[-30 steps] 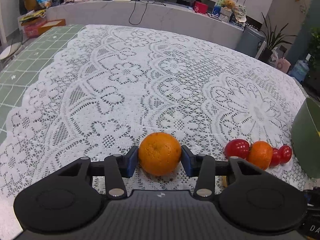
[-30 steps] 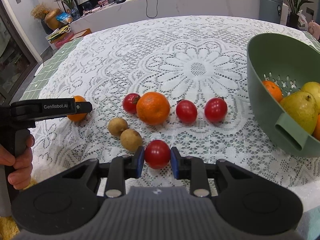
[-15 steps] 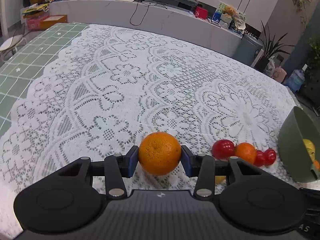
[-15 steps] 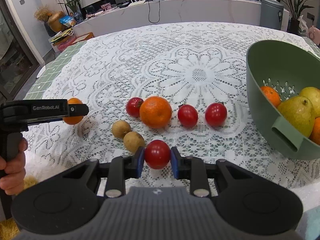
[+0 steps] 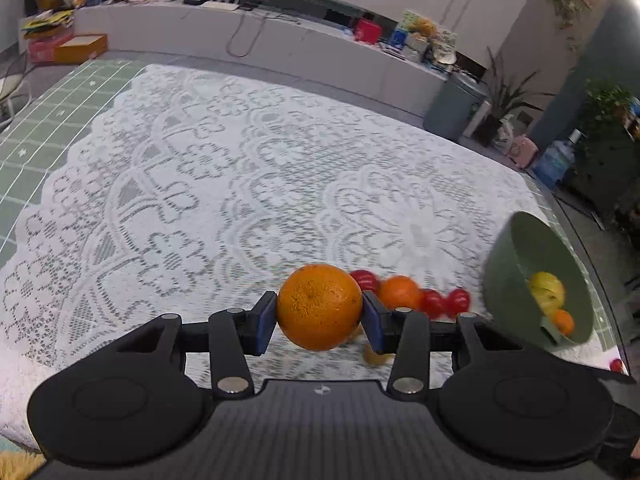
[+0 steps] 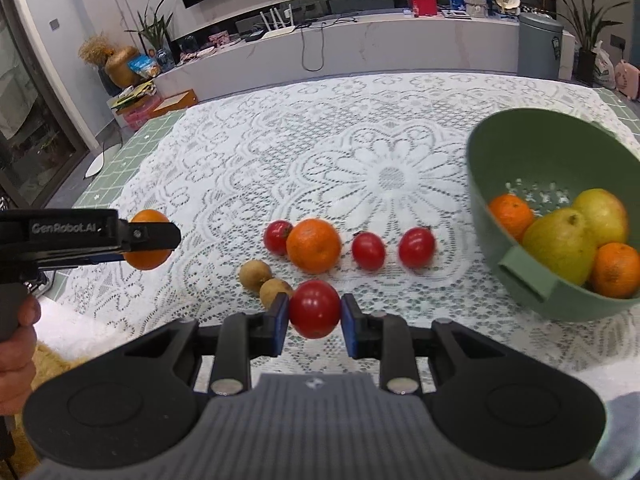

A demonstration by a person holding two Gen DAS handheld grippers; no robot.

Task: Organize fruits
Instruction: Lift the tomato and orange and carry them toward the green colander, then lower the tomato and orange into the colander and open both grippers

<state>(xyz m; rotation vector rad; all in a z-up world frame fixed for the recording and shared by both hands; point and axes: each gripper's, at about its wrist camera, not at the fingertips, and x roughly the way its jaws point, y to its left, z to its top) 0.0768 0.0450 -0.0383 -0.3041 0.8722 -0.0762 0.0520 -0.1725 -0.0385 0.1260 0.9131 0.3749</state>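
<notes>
Lace-covered surface [image 6: 240, 168]: left gripper [image 5: 319, 318] clamps an orange [image 5: 319, 307]; right gripper [image 6: 314, 320] clamps a tomato [image 6: 315, 309] near the green colander [image 6: 520, 264].

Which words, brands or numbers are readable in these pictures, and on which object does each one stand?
"GenRobot.AI": on the side of the left gripper, seen from the right wrist view.
Boxes and packages on the back counter: print too small to read.
</notes>
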